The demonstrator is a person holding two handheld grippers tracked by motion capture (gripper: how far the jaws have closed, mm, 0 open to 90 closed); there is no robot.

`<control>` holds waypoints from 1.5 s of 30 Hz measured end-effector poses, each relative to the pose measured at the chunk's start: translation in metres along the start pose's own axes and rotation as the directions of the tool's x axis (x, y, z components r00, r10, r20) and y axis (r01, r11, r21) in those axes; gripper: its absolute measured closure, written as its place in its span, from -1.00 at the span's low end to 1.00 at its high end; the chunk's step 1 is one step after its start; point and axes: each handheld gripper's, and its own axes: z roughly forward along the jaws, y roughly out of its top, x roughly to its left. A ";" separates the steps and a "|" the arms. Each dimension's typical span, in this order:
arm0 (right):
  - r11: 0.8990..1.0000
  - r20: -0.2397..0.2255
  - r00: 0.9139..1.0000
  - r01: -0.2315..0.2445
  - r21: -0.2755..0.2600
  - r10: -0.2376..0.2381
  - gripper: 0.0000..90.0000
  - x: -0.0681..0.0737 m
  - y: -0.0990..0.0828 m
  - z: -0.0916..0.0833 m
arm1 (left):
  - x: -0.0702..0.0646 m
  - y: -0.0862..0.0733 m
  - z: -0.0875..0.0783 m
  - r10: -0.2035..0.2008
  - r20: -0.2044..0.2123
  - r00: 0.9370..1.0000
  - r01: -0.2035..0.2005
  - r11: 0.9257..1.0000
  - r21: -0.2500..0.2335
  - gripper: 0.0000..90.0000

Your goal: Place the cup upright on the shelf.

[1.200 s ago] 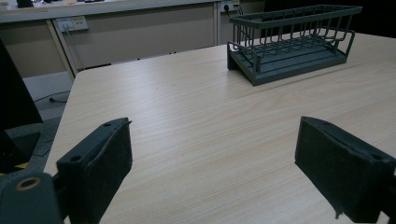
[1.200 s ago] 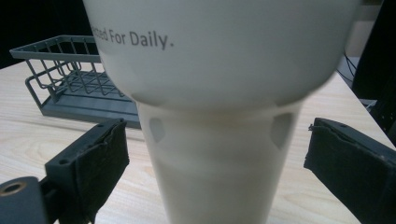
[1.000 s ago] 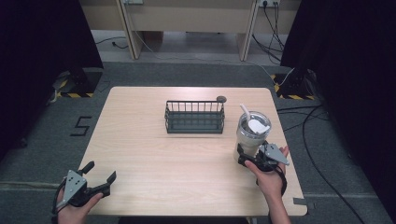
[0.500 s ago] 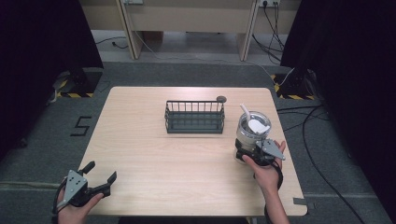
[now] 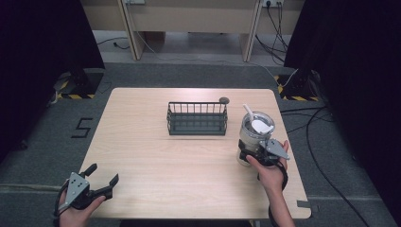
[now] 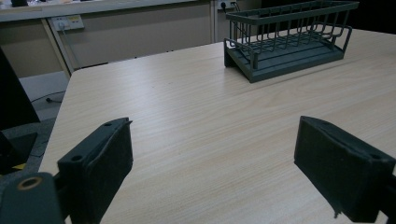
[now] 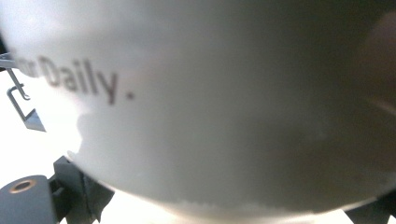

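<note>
My right gripper (image 5: 255, 155) stands at the right side of the surface (image 5: 156, 156), its fingers clamped around the lower body of the tumbler (image 5: 255, 132); the tumbler stands upright, a white spoon (image 5: 255, 122) leaning inside it; my left gripper (image 5: 97, 182) rests at the near left corner, fingers (image 6: 100, 163) wide apart, holding nothing; the wire basket (image 5: 197, 118) sits mid-surface, just left of the tumbler.

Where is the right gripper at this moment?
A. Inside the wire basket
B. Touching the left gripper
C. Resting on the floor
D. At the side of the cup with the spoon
D: in the high view the right gripper is against the lower side of the cup, which stands right of the wire basket.
</note>
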 end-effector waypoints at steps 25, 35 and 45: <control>1.000 -0.006 1.000 0.002 -0.025 -0.002 -0.79 0.008 0.022 -0.004 | -0.001 0.001 -0.001 0.000 0.000 1.000 0.000 1.000 -0.003 -0.75; 0.999 -0.019 1.000 0.007 -0.034 -0.008 -0.79 0.017 0.035 0.000 | 0.000 0.001 -0.001 -0.004 -0.001 1.000 0.004 1.000 -0.004 -0.75; 0.999 -0.038 0.999 0.009 -0.048 -0.011 -0.79 0.028 0.049 0.007 | 0.001 0.001 -0.001 -0.006 -0.001 1.000 0.006 1.000 -0.006 -0.75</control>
